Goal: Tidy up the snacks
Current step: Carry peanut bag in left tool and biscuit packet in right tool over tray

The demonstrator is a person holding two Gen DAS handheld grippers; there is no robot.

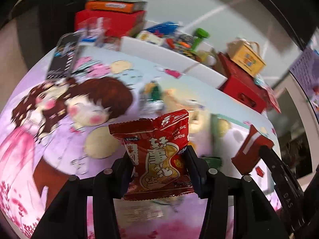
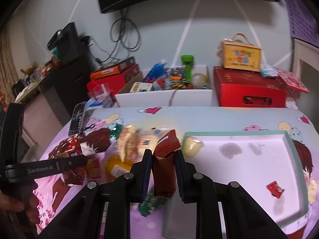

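My left gripper (image 1: 159, 165) is shut on a red peanut snack packet (image 1: 157, 149) and holds it above the cartoon tablecloth. My right gripper (image 2: 162, 169) is shut on a dark red-brown snack packet (image 2: 165, 159), held upright above a pile of loose snacks (image 2: 129, 145). The left gripper (image 2: 79, 160) with its red packet (image 2: 73, 151) also shows at the left of the right wrist view. A teal-rimmed tray (image 2: 295, 155) lies to the right, with a small red candy (image 2: 276, 189) and a yellowish snack (image 2: 191, 146) in it.
Along the table's far edge stand a white box of assorted items (image 2: 165, 97), a red box (image 2: 249, 91) with a yellow carton (image 2: 241, 56) on top, and stacked red and orange boxes (image 2: 115, 75). A dark phone-like packet (image 2: 77, 119) lies at the left.
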